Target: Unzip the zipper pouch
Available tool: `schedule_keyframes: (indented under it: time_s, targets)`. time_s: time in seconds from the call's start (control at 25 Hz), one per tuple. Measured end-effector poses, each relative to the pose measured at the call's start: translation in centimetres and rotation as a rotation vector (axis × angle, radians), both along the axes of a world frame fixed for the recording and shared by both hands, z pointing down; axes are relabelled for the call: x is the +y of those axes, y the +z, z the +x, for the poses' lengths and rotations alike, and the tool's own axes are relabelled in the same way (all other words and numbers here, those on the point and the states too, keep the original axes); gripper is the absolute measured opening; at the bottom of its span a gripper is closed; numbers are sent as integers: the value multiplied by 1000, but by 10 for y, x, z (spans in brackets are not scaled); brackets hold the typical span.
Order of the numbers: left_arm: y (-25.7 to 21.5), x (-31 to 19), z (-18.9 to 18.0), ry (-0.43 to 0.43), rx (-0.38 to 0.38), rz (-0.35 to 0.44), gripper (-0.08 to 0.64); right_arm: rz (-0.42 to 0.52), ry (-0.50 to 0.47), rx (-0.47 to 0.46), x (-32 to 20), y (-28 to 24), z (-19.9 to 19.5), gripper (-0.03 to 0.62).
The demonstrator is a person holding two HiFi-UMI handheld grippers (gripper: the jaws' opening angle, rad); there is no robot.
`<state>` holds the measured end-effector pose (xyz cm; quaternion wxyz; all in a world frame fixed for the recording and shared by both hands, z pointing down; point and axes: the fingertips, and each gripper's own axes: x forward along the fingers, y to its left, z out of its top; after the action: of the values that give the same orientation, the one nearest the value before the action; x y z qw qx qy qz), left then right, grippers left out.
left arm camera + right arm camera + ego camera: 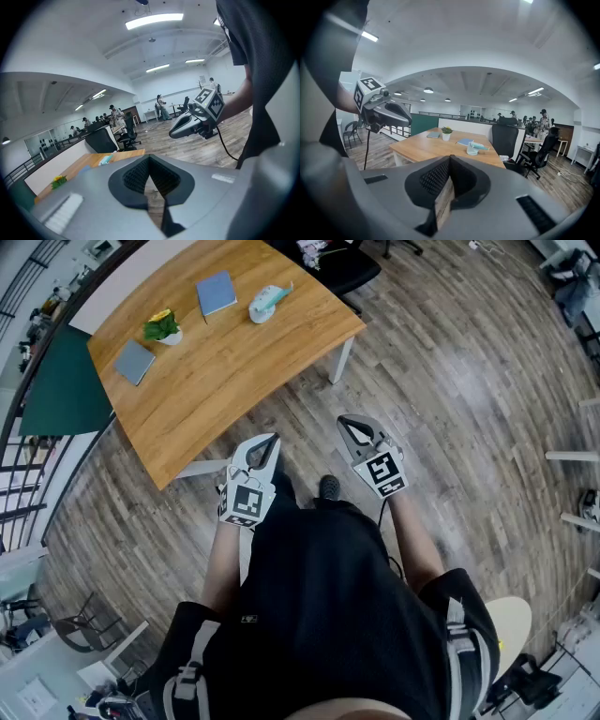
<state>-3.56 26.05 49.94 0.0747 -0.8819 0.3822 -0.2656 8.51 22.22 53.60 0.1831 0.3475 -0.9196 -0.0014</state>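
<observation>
The left gripper (270, 442) and right gripper (349, 424) are both shut tight with nothing in them, far from the plant (161, 326). The blue pouch (217, 292), which I think is the one to unzip, lies near the plant. Reaching in could knock the plant over, or grab the grey pouch (134, 362) by mistake.

Wood-plank floor (450, 381), oak table (234, 352), black chair (506, 136).

On the table (234, 362), the pouch (267, 304) lies right of a notebook (216, 292) and plant (161, 327).
</observation>
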Motion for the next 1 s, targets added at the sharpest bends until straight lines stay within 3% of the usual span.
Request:
schedule_keyframes:
  time_s: [0.36, 0.64, 1.0]
  targets:
    - [-9, 16, 4, -46, 9, 18, 2, 28, 0, -15, 15, -12, 17, 2]
    - [-8, 14, -2, -47, 39, 8, 2, 20, 17, -54, 17, -12, 5, 3]
    - [-10, 14, -6, -45, 52, 5, 2, 23, 17, -35, 20, -12, -1, 3]
